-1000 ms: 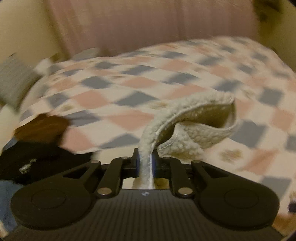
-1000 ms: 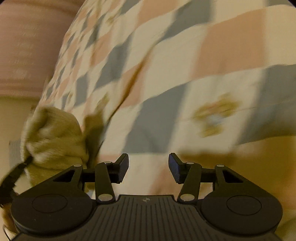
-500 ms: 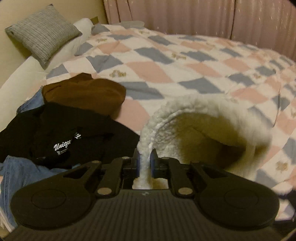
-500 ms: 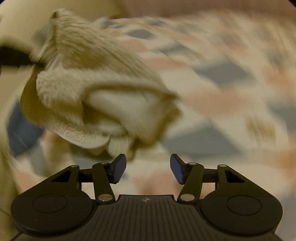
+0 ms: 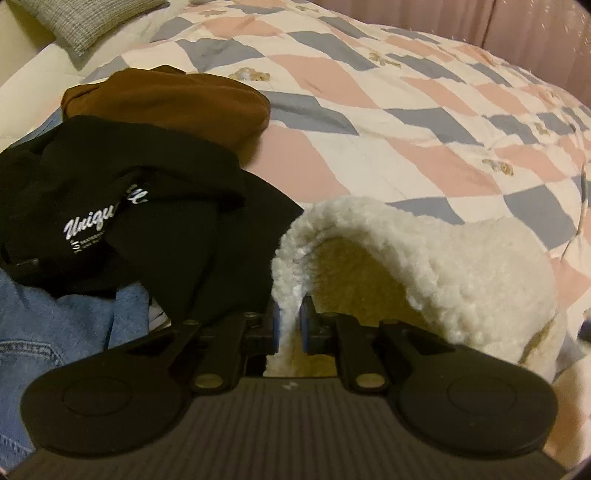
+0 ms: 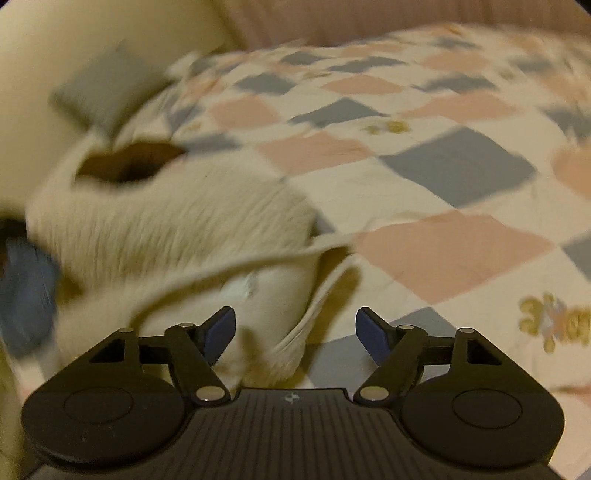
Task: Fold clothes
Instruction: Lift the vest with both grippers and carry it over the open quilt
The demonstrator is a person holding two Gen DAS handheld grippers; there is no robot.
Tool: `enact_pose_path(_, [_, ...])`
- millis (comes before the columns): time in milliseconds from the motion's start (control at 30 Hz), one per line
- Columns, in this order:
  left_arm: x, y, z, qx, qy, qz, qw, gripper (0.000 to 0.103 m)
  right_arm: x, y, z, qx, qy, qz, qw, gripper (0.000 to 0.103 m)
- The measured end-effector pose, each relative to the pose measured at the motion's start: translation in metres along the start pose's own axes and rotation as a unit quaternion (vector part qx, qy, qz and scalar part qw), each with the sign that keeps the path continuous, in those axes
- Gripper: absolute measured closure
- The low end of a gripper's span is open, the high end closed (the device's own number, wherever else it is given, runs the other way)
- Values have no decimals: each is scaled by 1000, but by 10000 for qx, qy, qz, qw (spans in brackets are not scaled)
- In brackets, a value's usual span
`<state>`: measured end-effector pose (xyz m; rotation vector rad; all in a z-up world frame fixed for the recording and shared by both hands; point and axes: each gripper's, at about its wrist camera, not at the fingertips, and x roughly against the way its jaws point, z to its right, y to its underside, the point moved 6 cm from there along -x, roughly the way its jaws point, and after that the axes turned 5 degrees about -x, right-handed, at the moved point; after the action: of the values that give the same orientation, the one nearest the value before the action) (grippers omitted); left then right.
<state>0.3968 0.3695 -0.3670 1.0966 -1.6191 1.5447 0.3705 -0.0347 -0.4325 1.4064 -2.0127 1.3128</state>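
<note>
Bed with checked quilt, clothes pile, grey pillow

In the left wrist view the fleece garment lies on the bed at lower right, one edge rising to the left gripper at bottom centre; a pile of clothes sits left of it: a sweatshirt on jeans, a sweater behind them; a cushion lies upper left; in the right wrist view the fleece fills the left, beyond the right gripper.
</note>
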Motion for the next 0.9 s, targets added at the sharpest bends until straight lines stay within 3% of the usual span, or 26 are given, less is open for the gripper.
enact_pose_path(100, [-8, 5, -1, -50, -8, -39, 10000, 93, -17, -16, 18, 84, 527, -56, 9986, 40])
enact_pose_path(233, [-7, 8, -1, -129, 25, -22, 9999, 93, -55, -26, 17, 262, 528, -215, 9980, 53])
enact_pose_path(333, [-8, 13, 2, -255, 114, -105, 9996, 92, -83, -30, 22, -151, 284, -365, 9988, 54])
enact_pose_path(400, [-10, 18, 5, -351, 156, -176, 9991, 92, -100, -28, 26, -535, 99, -631, 9965, 73])
enact_pose_path(433, [-8, 20, 8, -436, 137, -154, 9988, 93, -104, -27, 26, -715, -38, -711, 9949, 98])
enact_pose_path(500, [0, 24, 13, -582, 79, -49, 9983, 95, -100, -30, 23, -929, -223, -607, 9936, 99])
enact_pose_path(633, [43, 32, 16, -424, 169, 265, 9986, 96, -46, -44, 10, -1018, -180, 186, 9945, 100])
enact_pose_path(767, [95, 42, 23, -257, 341, 597, 9973, 96, 62, -58, 4, -1284, -256, 1404, 9814, 100])
enact_pose_path(900, [145, 52, 52, -297, 584, 890, 9939, 96, 181, -65, -2, -1062, -278, 2435, 9637, 100])
